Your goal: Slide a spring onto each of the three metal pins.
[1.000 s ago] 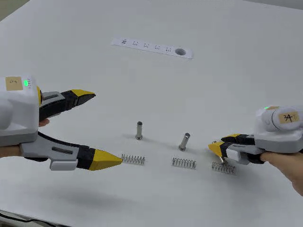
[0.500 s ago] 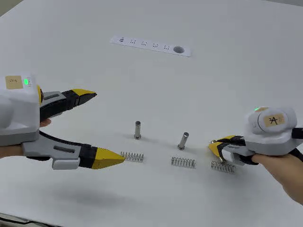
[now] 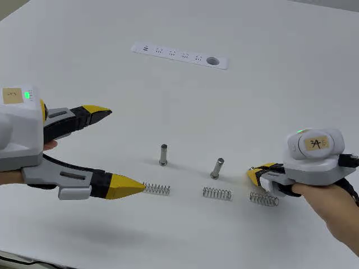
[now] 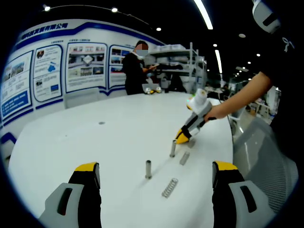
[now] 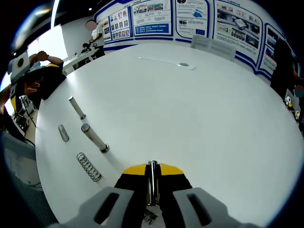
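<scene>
Two metal pins stand on the white table (image 3: 252, 101): one (image 3: 163, 154) left of centre, another (image 3: 217, 167) leaning to its right. Three springs lie in a row in front of them: left (image 3: 156, 189), middle (image 3: 217, 194) and right (image 3: 263, 199). My right gripper (image 3: 255, 174) hovers low over the right spring. In the right gripper view, the right gripper (image 5: 152, 166) is shut on a third pin (image 5: 152, 187). My left gripper (image 3: 122, 148) is wide open, its lower fingertip (image 3: 134, 184) just left of the left spring, with nothing held.
A white power strip (image 3: 179, 55) lies flat at the far side of the table. People stand beyond the table in the left gripper view, near shelves and wall posters. The table edge runs close along the bottom left of the head view.
The right gripper's body has swung lower and to the left while its tip stays over the right spring. The left gripper has drifted slightly left and stays open.
</scene>
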Motion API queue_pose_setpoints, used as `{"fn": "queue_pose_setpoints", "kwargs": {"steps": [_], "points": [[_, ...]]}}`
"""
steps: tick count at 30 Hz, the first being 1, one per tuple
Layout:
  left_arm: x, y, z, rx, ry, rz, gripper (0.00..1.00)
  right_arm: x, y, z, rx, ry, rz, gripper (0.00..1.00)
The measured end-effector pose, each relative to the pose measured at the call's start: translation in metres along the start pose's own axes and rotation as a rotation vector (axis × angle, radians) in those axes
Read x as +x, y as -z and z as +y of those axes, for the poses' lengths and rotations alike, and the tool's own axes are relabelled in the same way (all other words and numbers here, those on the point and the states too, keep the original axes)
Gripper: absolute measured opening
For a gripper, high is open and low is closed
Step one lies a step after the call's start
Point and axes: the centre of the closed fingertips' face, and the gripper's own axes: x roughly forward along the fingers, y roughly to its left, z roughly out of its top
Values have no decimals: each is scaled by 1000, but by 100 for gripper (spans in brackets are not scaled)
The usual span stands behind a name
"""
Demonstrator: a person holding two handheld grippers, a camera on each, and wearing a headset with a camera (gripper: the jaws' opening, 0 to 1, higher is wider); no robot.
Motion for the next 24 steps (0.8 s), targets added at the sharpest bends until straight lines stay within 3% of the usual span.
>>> {"fn": "queue_pose_setpoints", "kwargs": {"steps": [6,8,9,16,24], "points": [[-2,-5,2,-3,-14,-14,100,1,-1,-1,36,-3,-9,9],[-3,-7,1,4,-15,-12,100,0,-1,-1,88,-16,-10,8],[-4,-7,1,8,-15,-12,100,-1,-3,6,144,-47,-32,8],[-10,-13,6,4,-37,-33,100,-16,-10,2,101,-31,-98,8],[-12,-15,1,8,-29,-37,100,-30,-15,-4,91,-16,-162,8]]}}
